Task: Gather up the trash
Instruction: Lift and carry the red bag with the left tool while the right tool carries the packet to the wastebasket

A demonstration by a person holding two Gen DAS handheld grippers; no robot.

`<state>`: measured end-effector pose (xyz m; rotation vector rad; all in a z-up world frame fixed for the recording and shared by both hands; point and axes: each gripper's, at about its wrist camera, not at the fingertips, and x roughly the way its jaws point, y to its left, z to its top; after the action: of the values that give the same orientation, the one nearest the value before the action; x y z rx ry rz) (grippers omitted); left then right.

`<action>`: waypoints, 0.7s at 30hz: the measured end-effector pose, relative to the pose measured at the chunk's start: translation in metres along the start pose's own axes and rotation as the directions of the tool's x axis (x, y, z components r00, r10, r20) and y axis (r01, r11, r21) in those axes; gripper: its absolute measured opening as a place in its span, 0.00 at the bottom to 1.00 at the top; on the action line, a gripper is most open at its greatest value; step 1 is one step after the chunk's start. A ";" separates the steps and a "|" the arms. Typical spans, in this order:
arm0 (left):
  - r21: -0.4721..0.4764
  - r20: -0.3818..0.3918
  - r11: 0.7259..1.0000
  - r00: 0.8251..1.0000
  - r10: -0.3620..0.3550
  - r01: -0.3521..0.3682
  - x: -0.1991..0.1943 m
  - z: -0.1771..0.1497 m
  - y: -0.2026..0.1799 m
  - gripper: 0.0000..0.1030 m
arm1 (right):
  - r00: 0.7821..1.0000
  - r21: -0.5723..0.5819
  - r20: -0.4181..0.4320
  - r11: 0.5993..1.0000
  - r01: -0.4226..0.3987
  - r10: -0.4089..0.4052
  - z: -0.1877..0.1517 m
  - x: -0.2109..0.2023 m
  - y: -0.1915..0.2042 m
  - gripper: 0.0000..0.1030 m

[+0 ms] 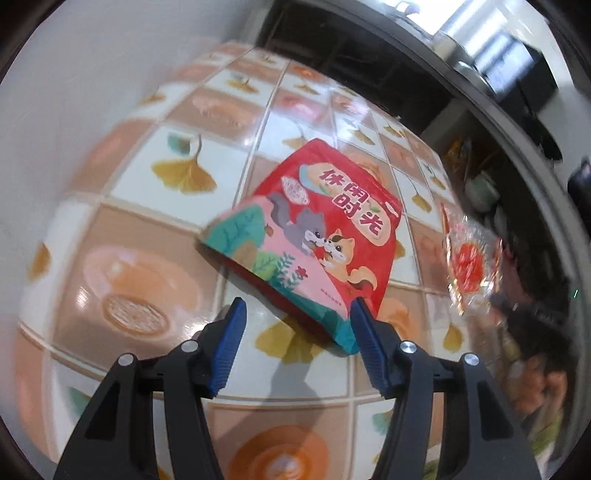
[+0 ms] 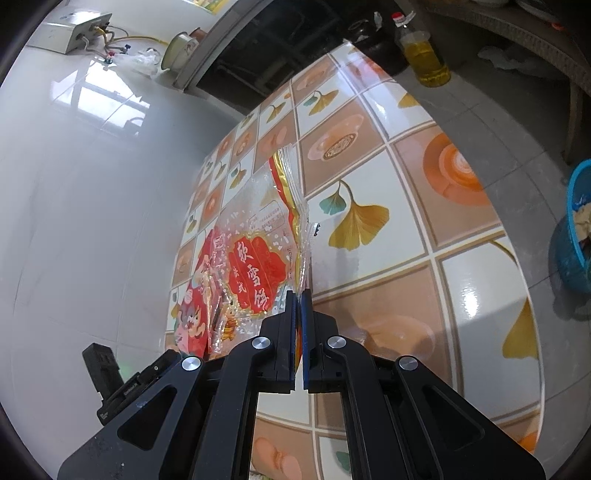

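Right gripper (image 2: pixel 299 295) pinches clear wrapper (image 2: pixel 258 240) — jaws closed.

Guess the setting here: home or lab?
Most likely a home kitchen or dining corner. A table with a ginkgo-patterned cloth stands against a white tiled wall, a bottle of cooking oil sits on the floor, and a wall-mounted water heater has pipes attached.
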<state>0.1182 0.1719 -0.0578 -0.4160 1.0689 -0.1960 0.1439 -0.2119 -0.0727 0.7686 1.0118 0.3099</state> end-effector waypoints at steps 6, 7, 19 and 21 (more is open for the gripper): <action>-0.061 0.014 0.998 0.999 -0.034 0.034 0.012 0.004 0.000 0.36 | 1.000 -0.003 0.001 1.000 0.002 -0.002 0.001 -0.001 0.001 0.01; -0.078 0.012 0.996 0.999 -0.038 0.039 0.013 0.005 0.002 0.31 | 1.000 -0.002 0.002 1.000 0.004 -0.004 0.001 -0.001 0.000 0.01; -0.095 0.056 0.995 0.998 -0.015 0.020 0.017 0.014 0.006 0.12 | 1.000 0.002 -0.002 1.000 0.005 -0.005 -0.001 -0.003 -0.004 0.01; -0.088 0.073 0.995 0.997 -0.030 0.037 0.015 0.014 0.005 0.08 | 1.000 0.004 -0.002 1.000 0.006 -0.006 -0.001 -0.004 -0.004 0.01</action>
<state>0.1372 0.1745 -0.0659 -0.5178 1.0027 -0.1622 0.1403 -0.2163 -0.0737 0.7690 1.0161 0.3038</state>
